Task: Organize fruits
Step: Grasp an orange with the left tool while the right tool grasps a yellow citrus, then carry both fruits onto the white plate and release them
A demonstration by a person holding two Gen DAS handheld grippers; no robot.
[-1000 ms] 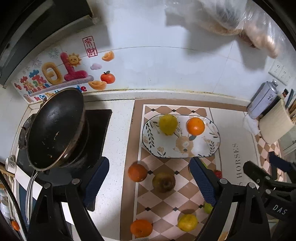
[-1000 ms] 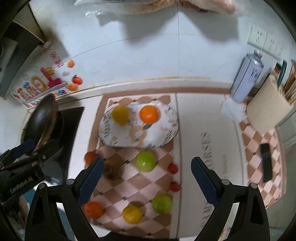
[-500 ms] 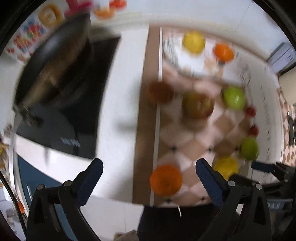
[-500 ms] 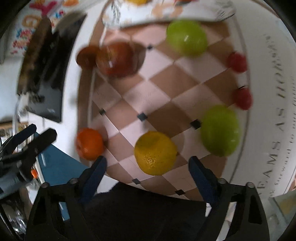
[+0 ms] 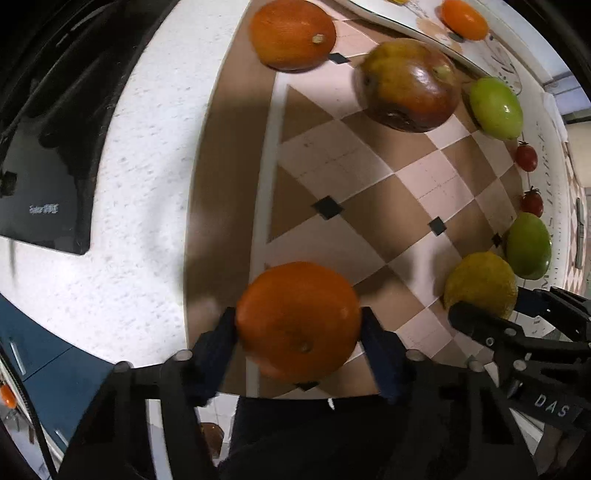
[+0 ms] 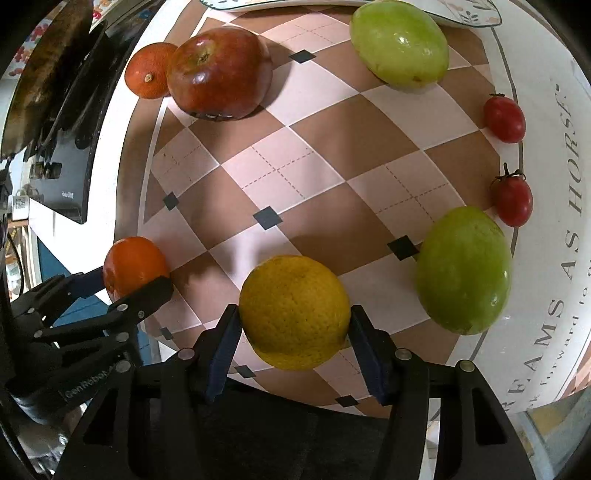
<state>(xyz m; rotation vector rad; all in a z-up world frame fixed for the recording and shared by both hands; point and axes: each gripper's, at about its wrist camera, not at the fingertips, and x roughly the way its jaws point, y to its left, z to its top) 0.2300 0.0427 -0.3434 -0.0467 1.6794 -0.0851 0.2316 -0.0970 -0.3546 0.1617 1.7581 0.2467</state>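
Note:
My left gripper [image 5: 297, 315] points down at the checked mat [image 5: 354, 177]. Its jaws are closing, and both pads touch the sides of an orange [image 5: 299, 332] near the mat's front left corner. In the right wrist view, my right gripper [image 6: 294, 314] is also closing, with both pads against a yellow citrus [image 6: 293, 295] at the mat's front edge. Both fruits still rest on the mat. A patterned plate [image 5: 498, 62] at the far edge holds another orange [image 5: 463, 18].
Loose on the mat lie a red-green apple [image 6: 219, 72], a mandarin [image 6: 149, 75], two green fruits [image 6: 399, 42] [image 6: 463, 269] and two cherry tomatoes [image 6: 504, 119] [image 6: 511, 201]. A black cooktop [image 5: 40, 166] with a pan [image 6: 44, 74] stands left. The counter edge is just below the grippers.
Both grippers dropped from high above the counter down to the mat. Their wide-open jaws have narrowed onto the orange and the yellow citrus.

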